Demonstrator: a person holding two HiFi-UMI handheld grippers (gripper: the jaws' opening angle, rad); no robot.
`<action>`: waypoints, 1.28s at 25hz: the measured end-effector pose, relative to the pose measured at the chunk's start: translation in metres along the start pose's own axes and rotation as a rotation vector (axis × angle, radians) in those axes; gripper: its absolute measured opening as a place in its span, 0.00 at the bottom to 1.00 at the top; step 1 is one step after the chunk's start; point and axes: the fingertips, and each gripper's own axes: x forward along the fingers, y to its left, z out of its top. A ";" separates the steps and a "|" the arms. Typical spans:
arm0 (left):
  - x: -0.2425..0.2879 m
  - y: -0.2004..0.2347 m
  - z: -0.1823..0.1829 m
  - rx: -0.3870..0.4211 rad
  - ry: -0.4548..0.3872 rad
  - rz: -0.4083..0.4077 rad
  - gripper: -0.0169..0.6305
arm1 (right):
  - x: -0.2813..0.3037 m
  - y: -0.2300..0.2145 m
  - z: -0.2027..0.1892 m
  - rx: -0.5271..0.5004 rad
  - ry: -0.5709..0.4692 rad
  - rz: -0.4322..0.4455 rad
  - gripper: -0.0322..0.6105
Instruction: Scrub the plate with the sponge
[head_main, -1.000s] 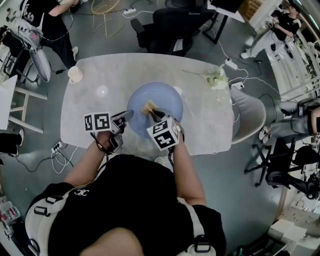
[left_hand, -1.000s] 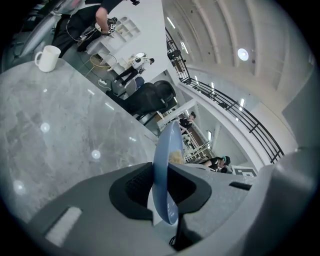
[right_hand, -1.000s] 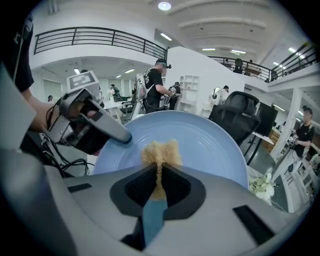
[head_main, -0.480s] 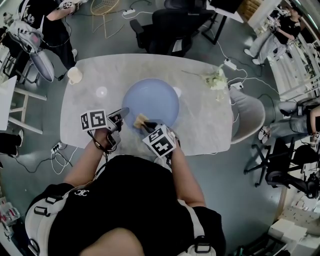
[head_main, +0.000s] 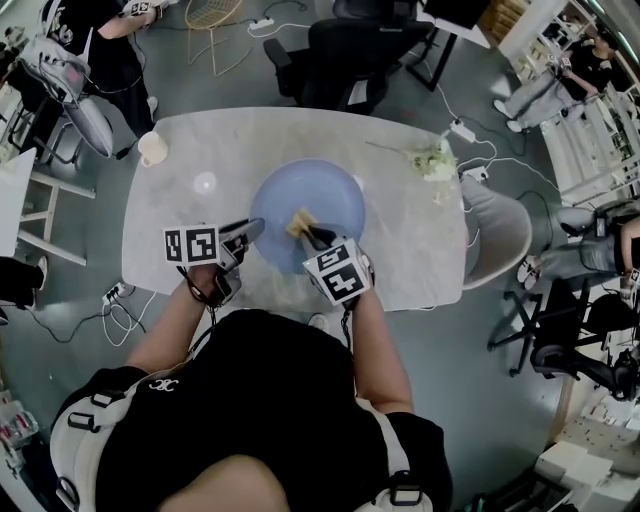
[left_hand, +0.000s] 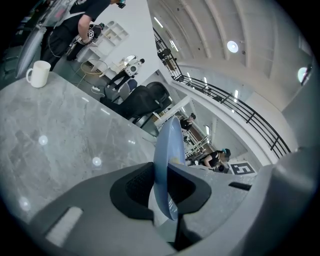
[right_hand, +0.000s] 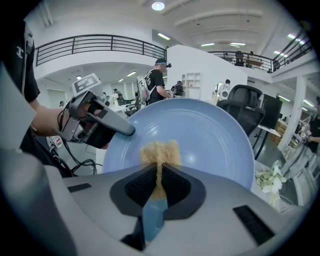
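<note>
A pale blue plate (head_main: 310, 205) is held tilted above the grey table (head_main: 180, 215). My left gripper (head_main: 248, 234) is shut on its left rim; in the left gripper view the plate (left_hand: 165, 155) stands edge-on between the jaws. My right gripper (head_main: 312, 234) is shut on a tan sponge (head_main: 299, 220) that presses against the plate's face. In the right gripper view the sponge (right_hand: 160, 154) bulges out past the jaws against the plate (right_hand: 210, 140), with the left gripper (right_hand: 127, 131) at the plate's left rim.
A white mug (head_main: 150, 149) stands at the table's far left corner, also in the left gripper view as the mug (left_hand: 38, 73). A bunch of pale flowers (head_main: 433, 160) lies at the far right. Office chairs and people surround the table.
The sponge and my right gripper swept from the plate's middle to its near left edge, then back toward the middle. The plate shifted slightly with them. My left gripper kept its hold.
</note>
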 end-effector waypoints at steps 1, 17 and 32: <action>0.000 -0.001 -0.001 -0.011 0.001 -0.008 0.12 | -0.002 -0.008 0.003 0.012 -0.012 -0.021 0.10; -0.009 0.009 -0.005 -0.087 -0.002 -0.022 0.13 | -0.015 -0.076 -0.002 0.103 -0.002 -0.259 0.10; -0.019 0.035 0.011 -0.184 -0.094 0.042 0.13 | 0.023 0.038 -0.015 -0.023 0.060 0.072 0.10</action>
